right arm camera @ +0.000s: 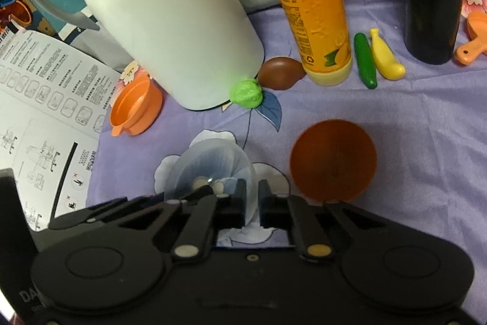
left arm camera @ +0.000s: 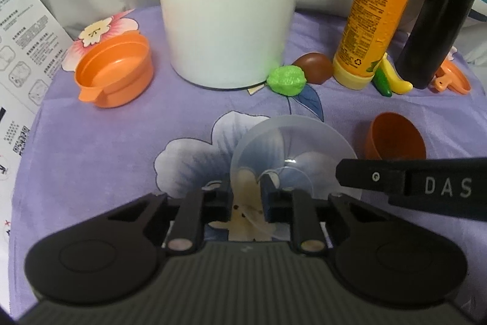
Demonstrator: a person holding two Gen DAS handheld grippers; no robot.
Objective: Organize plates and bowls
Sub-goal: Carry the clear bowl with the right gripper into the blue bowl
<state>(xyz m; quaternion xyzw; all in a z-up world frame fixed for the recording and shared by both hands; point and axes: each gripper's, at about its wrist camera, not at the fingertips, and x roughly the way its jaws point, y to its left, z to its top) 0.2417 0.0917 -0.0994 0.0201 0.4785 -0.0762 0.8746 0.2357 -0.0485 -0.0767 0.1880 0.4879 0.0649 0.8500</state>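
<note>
While the left wrist view looks down over a purple flowered cloth [left arm camera: 106,142], the left gripper [left arm camera: 248,200] has its two fingers drawn together on the near rim of a clear plastic bowl [left arm camera: 292,148], which tilts up on its edge over a printed flower. The other tool's black arm, lettered in white, crosses in from the right just in front of that bowl. A small orange bowl [left arm camera: 395,136] lies on its side just right of the clear one. Farther back on the left sits an orange lidded dish [left arm camera: 114,75] with a tab handle. A tall white jug [left arm camera: 226,5] stands at centre back, with a green toy ball [left arm camera: 287,80] and a brown toy fruit [left arm camera: 313,67] at its base. Right of these stand an orange bottle [left arm camera: 380,5] and a black flask [left arm camera: 441,14], with a toy banana [left arm camera: 395,78] and a green toy vegetable [left arm camera: 383,83] between them.

In the right wrist view, the right gripper [right arm camera: 252,203] is clamped on the clear plastic bowl's wall, one finger inside and one outside, and the left tool's finger shows through the plastic. The small orange bowl sits mouth-up toward the camera, just right of the clear bowl and apart from it. A printed instruction sheet [right arm camera: 45,99] lies at the left, touching the orange lidded dish.
</note>
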